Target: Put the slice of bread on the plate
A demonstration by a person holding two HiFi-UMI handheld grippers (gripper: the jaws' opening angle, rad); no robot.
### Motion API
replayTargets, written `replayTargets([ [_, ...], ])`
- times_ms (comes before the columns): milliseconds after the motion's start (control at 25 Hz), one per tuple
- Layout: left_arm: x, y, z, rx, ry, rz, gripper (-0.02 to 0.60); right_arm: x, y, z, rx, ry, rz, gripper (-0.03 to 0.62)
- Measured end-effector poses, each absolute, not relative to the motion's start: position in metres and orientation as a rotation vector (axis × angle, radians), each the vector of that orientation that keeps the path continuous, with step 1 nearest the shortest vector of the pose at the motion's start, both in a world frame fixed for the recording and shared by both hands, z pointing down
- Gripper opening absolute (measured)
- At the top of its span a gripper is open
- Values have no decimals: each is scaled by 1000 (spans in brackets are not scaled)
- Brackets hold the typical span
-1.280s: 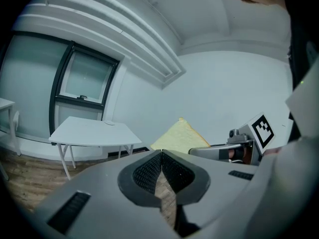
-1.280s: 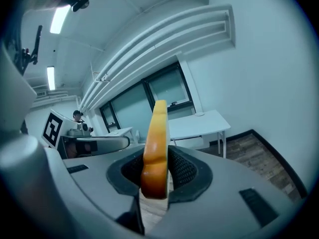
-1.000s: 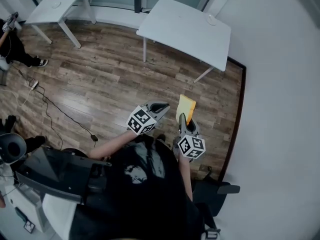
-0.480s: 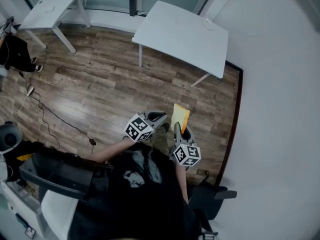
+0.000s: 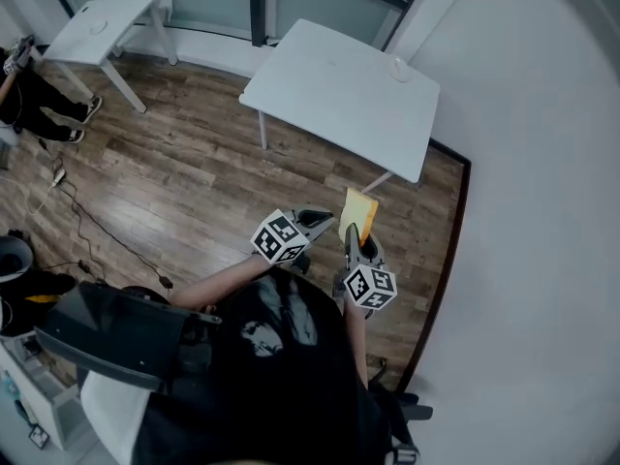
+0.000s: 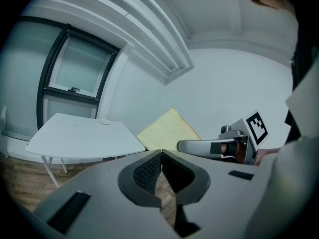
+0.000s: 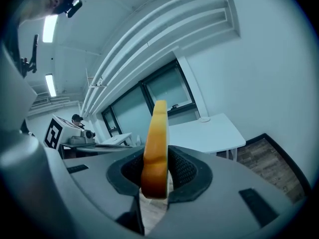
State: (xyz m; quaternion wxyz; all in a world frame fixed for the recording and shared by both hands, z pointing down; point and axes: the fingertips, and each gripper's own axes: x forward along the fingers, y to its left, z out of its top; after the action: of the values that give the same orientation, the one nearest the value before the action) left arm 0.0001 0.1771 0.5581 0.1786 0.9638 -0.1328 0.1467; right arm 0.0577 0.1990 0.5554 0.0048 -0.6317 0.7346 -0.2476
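In the head view my right gripper point(image 5: 352, 233) is shut on the lower edge of a yellow slice of bread point(image 5: 359, 211), held upright over the wooden floor. The right gripper view shows the bread point(image 7: 156, 142) edge-on between the ribbed pads of that gripper point(image 7: 158, 169). My left gripper point(image 5: 323, 219) is beside it on the left, jaws together and holding nothing point(image 6: 162, 154); from there the bread point(image 6: 168, 131) shows flat-on. Ahead stands a white table point(image 5: 339, 95) with a small round plate point(image 5: 400, 68) near its far right corner.
A white wall point(image 5: 542, 163) and dark skirting run along the right. A second white table point(image 5: 105, 17) stands at the far left, with a person's legs point(image 5: 39, 95) beside it. A cable point(image 5: 92, 226) trails over the floor and a dark chair point(image 5: 107, 332) sits at lower left.
Both grippers and the bread have moved forward together toward the white table, which now lies closer and lower in the head view. The grip on the bread is unchanged.
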Motion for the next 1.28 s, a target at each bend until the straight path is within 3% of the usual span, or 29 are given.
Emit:
replayTargets([
  [440,53,124,566,2737,-356,500,6,105,147,577,-1928,2286,-897,98],
  [920,56,-26,566,2737,-333,493,6,120,13,567,-2042,2227,-847,98],
  [1280,69,-75,577,2722,-301,522,6,122,-38,574,-2063,2246,-887,98],
])
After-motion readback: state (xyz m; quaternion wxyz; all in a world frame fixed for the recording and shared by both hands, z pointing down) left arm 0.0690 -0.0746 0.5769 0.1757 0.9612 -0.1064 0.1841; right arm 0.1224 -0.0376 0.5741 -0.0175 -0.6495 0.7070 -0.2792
